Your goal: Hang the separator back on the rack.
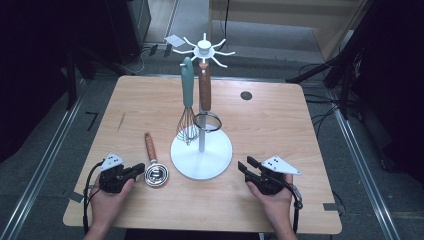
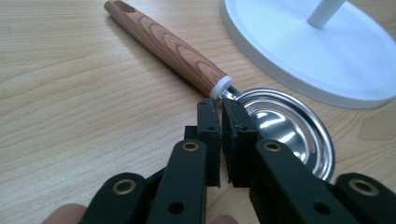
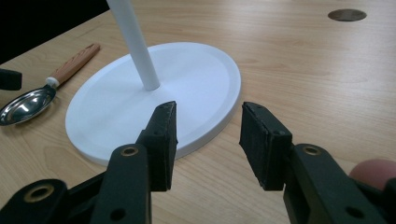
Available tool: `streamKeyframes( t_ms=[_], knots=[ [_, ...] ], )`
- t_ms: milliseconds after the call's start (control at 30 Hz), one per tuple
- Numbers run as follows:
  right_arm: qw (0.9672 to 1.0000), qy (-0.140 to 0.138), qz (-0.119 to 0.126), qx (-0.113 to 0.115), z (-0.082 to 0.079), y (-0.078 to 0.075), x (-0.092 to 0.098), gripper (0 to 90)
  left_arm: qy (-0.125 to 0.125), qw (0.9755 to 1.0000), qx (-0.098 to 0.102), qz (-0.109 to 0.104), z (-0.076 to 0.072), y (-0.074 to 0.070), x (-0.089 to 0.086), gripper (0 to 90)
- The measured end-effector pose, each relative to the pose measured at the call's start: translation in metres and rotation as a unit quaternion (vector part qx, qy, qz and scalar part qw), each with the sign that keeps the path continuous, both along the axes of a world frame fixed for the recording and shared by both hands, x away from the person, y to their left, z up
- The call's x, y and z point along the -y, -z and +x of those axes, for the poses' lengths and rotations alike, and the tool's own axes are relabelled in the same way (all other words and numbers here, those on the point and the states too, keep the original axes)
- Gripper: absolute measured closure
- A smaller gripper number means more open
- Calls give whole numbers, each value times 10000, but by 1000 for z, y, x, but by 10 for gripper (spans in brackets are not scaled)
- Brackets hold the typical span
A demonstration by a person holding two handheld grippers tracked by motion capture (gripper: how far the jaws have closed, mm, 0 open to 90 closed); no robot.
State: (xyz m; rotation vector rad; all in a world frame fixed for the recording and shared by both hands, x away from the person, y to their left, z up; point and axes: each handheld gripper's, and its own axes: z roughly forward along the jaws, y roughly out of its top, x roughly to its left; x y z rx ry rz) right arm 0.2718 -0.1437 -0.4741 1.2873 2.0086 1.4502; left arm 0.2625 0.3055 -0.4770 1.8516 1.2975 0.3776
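Note:
A spoon (image 1: pixel 152 162) with a wooden handle (image 2: pixel 173 51) and a shiny steel bowl (image 2: pixel 285 126) lies flat on the table, left of a white hanging stand (image 1: pixel 202 150). My left gripper (image 1: pixel 139 172) is shut, its tips (image 2: pixel 220 109) pinched at the spoon's thin neck where the handle meets the bowl. My right gripper (image 1: pixel 246 167) is low over the table to the right of the stand's round base (image 3: pixel 196 79). It stands open (image 3: pixel 208 135) with nothing between its pads. A teal-handled whisk (image 1: pixel 187 100) and a brown-handled utensil (image 1: pixel 205 92) hang from the stand.
The stand's white pole (image 3: pixel 135 46) rises from the middle of the base. A dark round hole (image 1: pixel 246 95) sits in the tabletop at the back right. The table's front edge (image 1: pixel 200 227) runs just behind both hands. Dark frames and cables flank the table.

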Motion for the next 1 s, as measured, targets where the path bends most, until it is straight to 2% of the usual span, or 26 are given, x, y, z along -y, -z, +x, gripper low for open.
streamKeyframes(
  t_ms=[167, 267, 333, 433, 567, 667, 733, 833, 1000],
  knots=[
    [9998, -141, -162, 9, -3, 2, -6, 572, 138, 9998, 12, -123, 1, -1, -1, 793],
    [9997, -160, -168, 1, -3, 2, -6, 572, 294, 9992, -58, -265, 3, 1, 1, 755],
    [9997, -164, -163, -12, -3, 3, -6, 572, 382, 9989, -130, -216, 4, 3, 4, 732],
    [9998, -145, -150, -64, -3, 5, -6, 572, 387, 9991, -195, 30, 5, 5, 10, 715],
    [9997, -151, -161, -79, -2, 6, -6, 572, 484, 9981, -345, -128, 7, 7, 11, 678],
    [9996, -179, -171, -105, -3, 7, -8, 572, 487, 9979, -419, -50, 7, 8, 13, 697],
    [9996, -190, -188, -90, -2, 8, -9, 572, 447, 9982, -397, 7, 6, 7, 15, 716],
    [9996, -191, -178, -100, -3, 8, -10, 572, 421, 9982, -427, 3, 3, 7, 19, 743],
    [9994, -253, -211, -95, -4, 8, -13, 572, 403, 9984, -393, 83, -5, 7, 31, 734]
  ],
)
